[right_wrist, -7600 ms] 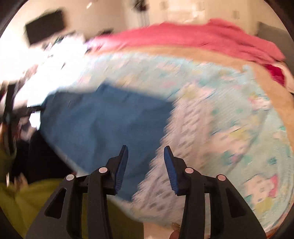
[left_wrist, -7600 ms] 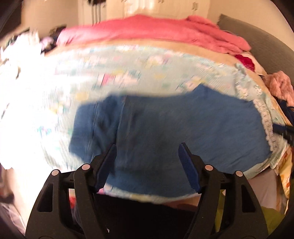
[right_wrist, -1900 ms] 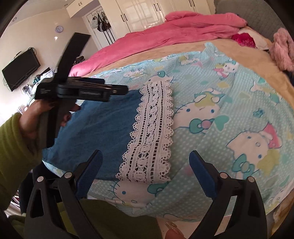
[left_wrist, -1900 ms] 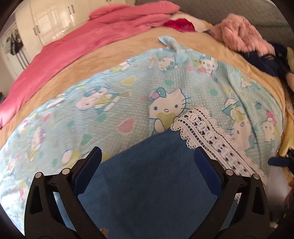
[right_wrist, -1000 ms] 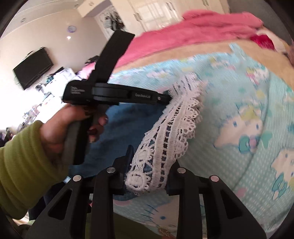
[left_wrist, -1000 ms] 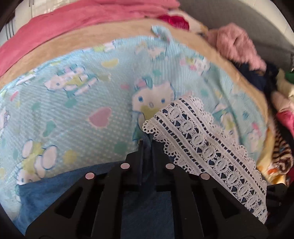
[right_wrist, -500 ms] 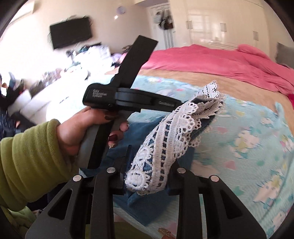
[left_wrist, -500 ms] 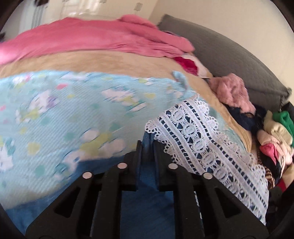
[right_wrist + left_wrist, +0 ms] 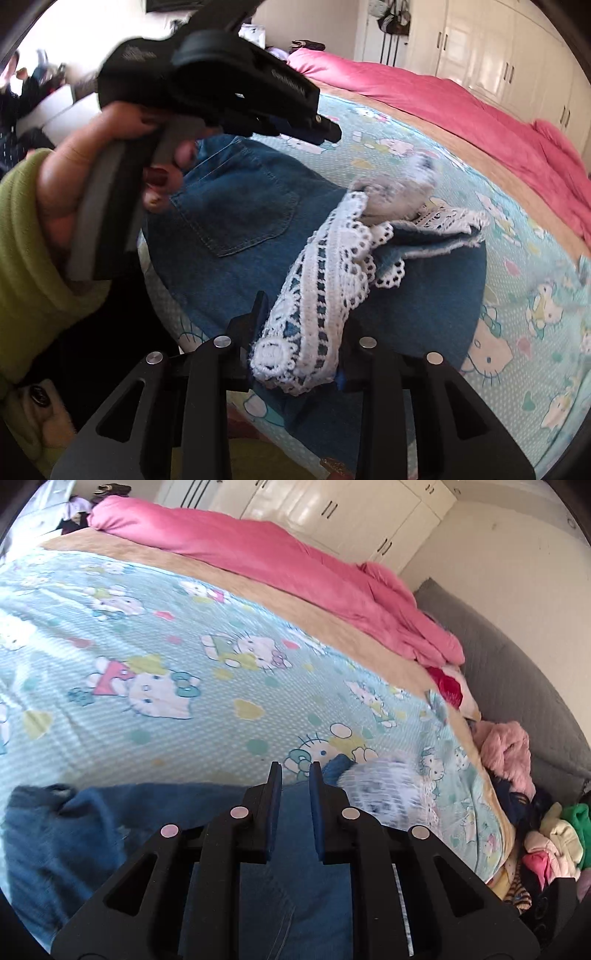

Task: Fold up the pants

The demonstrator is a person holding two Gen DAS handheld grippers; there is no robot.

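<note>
Left claw: narrowly parted, blue pads not meeting, nothing pinched between them; hovering above the denim, tips pointing across the bed.
Left claw from the right wrist view: up and to the left of the right claw, gripped by a hand in a green sleeve, tips over the far edge of the denim.
Right claw: clamped on the lace hem, the white trim bunched between the fingers and spilling over them toward the camera.
Pants: blue denim, spread on the bed just ahead of and beneath both claws; back pocket facing up to the left of the right claw; leg end lifted and doubled back toward the waist, raised by the right claw.
Pants under the left claw: denim directly below and to the left; blurred lace just right of the tips.
Cartoon-cat sheet: light blue, beneath the pants, stretching ahead of both claws.
Pink duvet: far side of the bed, well beyond the tips.
Clothes pile: far right of the left claw, at the bed's edge.
</note>
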